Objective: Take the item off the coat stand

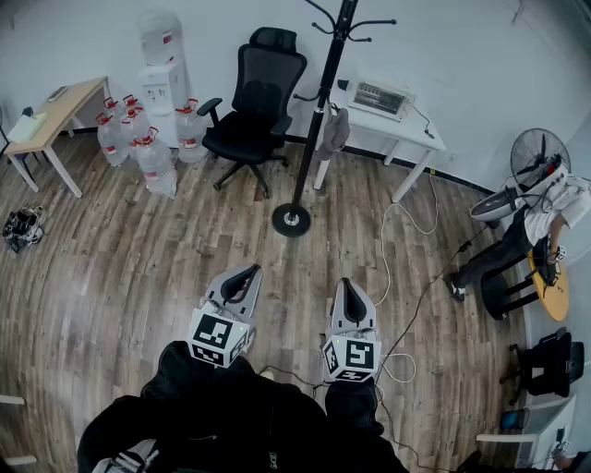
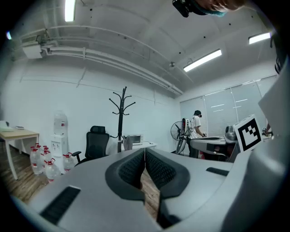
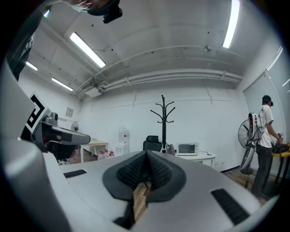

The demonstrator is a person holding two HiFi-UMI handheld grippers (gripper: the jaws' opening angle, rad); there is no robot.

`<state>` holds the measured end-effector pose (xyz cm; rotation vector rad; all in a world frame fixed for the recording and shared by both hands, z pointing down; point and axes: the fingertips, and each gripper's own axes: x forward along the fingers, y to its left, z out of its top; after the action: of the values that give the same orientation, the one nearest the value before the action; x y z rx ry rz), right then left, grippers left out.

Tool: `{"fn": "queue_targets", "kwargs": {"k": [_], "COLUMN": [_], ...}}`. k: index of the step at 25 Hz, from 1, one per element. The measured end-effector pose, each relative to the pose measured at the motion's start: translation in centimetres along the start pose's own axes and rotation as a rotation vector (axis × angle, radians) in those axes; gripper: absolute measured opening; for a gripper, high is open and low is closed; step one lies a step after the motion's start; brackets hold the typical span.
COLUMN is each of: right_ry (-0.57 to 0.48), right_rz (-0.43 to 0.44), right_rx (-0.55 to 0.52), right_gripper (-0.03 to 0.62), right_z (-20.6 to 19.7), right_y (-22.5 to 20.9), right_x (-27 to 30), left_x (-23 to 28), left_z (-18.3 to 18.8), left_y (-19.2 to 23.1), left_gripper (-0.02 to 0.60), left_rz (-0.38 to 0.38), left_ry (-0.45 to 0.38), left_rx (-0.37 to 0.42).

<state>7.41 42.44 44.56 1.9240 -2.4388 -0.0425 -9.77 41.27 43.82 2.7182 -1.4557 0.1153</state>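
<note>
Across the room, a grey cloth item [image 1: 334, 129] is hanging on the tall black metal coat stand [image 1: 305, 166] — nothing is being taken yet. The left gripper [image 1: 247, 274] and the right gripper [image 1: 348, 285] are hovering well apart from it — jaws pressed together, empty.

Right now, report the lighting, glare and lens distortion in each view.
Head view: even light, strong fisheye, the tall black metal coat stand leans and straight lines bow. Left gripper view: the white ceiling tube light blows out, corners go black. Right gripper view: same dark corners, another bright tube glares.
</note>
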Motion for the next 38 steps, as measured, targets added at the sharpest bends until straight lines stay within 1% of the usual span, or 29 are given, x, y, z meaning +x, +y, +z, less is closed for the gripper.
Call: {"fn": "queue_targets", "kwargs": {"k": [3, 7, 13, 16, 21, 24, 29, 32, 38], "right_ry": [-0.002, -0.010, -0.002, -0.002, 0.005, 0.012, 0.035, 0.038, 0.047], "right_rz": [0.000, 0.003, -0.002, -0.003, -0.012, -0.019, -0.041, -0.048, -0.071], "right_rx": [0.003, 0.032, 0.032, 0.030, 0.028, 0.030, 0.034, 0.026, 0.014], "right_gripper": [0.017, 0.017, 0.017, 0.017, 0.017, 0.017, 0.017, 0.017, 0.017], "right_z": [-0.3, -0.5, -1.4, -1.7, -1.9, -2.3, -2.6, -1.7, -0.6], "right_y": [-0.1, -0.5, -1.6, -2.0, -2.9, -3.7, -5.8, -6.6, -8.4], "right_x": [0.3, 0.2, 1.0, 2.1, 5.8, 9.1, 17.3, 23.0, 33.9], "left_x": [0.2, 0.5, 2.0, 3.3, 6.7, 9.8, 17.6, 22.6, 31.4], "left_z": [-0.3, -0.6, -0.9, -0.9, -0.9, -1.0, -0.4, 0.7, 2.6], "left_y": [0.2, 0.0, -0.4, 0.0, 2.3, 4.3, 8.7, 12.2, 19.4], "left_gripper": [0.025, 0.025, 0.025, 0.025, 0.025, 0.025, 0.025, 0.025, 0.025], "left_rz": [0.000, 0.001, -0.006, -0.011, -0.020, -0.027, -0.061, -0.082, -0.099], "left_ry": [-0.001, 0.004, 0.013, 0.014, 0.017, 0.019, 0.034, 0.035, 0.038], "left_rx": [0.003, 0.005, 0.014, 0.016, 0.011, 0.007, 0.000, -0.004, -0.003]}}
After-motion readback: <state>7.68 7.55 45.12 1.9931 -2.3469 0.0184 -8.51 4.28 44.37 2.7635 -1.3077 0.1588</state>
